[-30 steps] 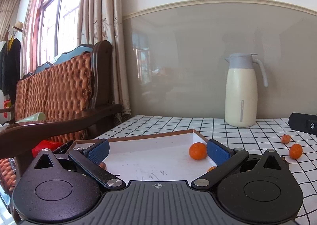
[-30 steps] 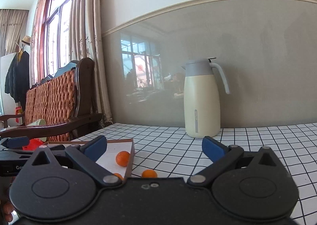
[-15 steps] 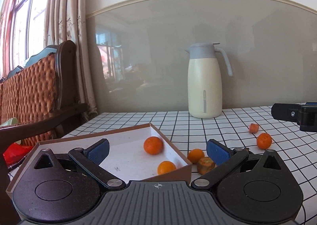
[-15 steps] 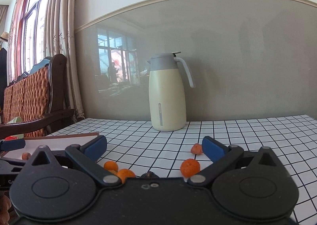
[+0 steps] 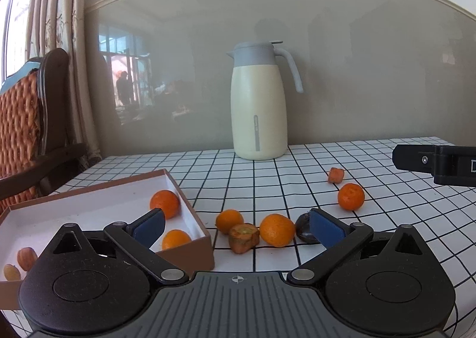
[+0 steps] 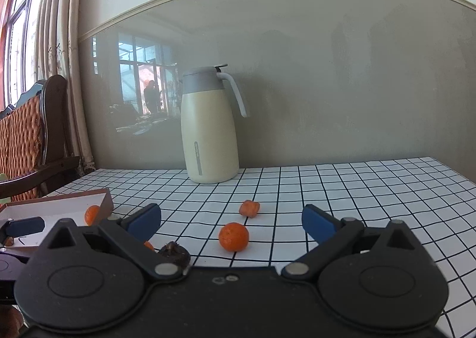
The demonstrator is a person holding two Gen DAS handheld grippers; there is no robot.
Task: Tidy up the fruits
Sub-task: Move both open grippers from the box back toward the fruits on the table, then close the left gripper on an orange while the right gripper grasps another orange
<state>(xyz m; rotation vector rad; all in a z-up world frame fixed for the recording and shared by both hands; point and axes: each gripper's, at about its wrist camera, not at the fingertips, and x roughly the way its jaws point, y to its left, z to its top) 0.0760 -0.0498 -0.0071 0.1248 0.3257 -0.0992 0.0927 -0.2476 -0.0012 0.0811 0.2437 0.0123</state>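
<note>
A brown box (image 5: 184,201) with a white inside stands at the left and holds two tangerines (image 5: 165,203), plus small fruits in its near corner. On the checked table lie two more tangerines (image 5: 276,229), an orange persimmon-like fruit (image 5: 243,237) and a dark fruit (image 5: 303,228). My left gripper (image 5: 237,225) hangs open just before them, with nothing between its fingers. Further right rest a tangerine (image 6: 233,236) and a small orange fruit (image 6: 249,208). My right gripper (image 6: 231,220) is open and empty, with that tangerine straight ahead between its fingers.
A cream jug (image 5: 258,103) with a grey lid stands at the back by the wall. A wooden chair (image 5: 32,118) with orange cushioning is at the left, past the table edge. The box corner (image 6: 104,199) shows at the left in the right wrist view.
Both grippers have swung to the right, from the box and chair toward the loose fruit on the table. Both stayed open and empty.
</note>
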